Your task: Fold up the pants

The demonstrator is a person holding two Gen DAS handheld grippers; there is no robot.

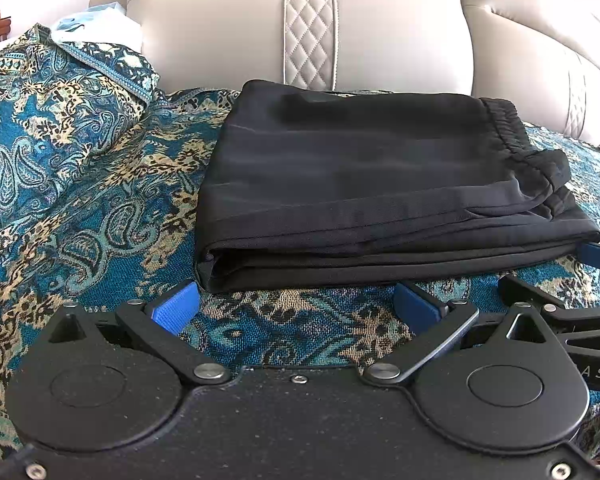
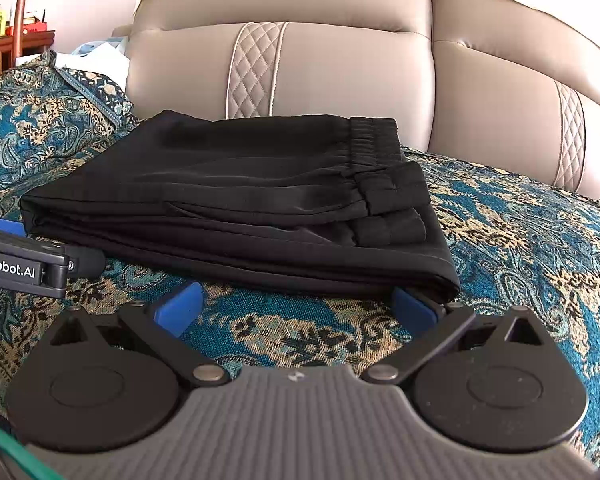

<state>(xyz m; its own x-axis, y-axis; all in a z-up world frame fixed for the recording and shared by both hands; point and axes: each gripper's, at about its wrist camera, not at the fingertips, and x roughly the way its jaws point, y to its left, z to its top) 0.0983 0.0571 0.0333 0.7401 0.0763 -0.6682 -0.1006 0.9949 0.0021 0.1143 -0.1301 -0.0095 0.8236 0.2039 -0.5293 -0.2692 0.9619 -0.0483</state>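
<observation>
Black pants (image 1: 360,184) lie folded into a compact stack on a teal paisley cover, waistband at the right; they also show in the right wrist view (image 2: 236,208). My left gripper (image 1: 296,304) is open and empty, just in front of the stack's near edge. My right gripper (image 2: 296,304) is open and empty too, at the stack's near right corner, with its right pad (image 2: 414,310) close under the fabric edge. The right gripper shows at the right edge of the left wrist view (image 1: 572,312); the left gripper shows at the left edge of the right wrist view (image 2: 24,264).
The teal paisley cover (image 1: 80,184) spreads over the sofa seat and bunches up at the far left. Beige leather back cushions (image 1: 308,32) rise right behind the pants. A wooden cabinet with small items (image 2: 4,40) stands far left.
</observation>
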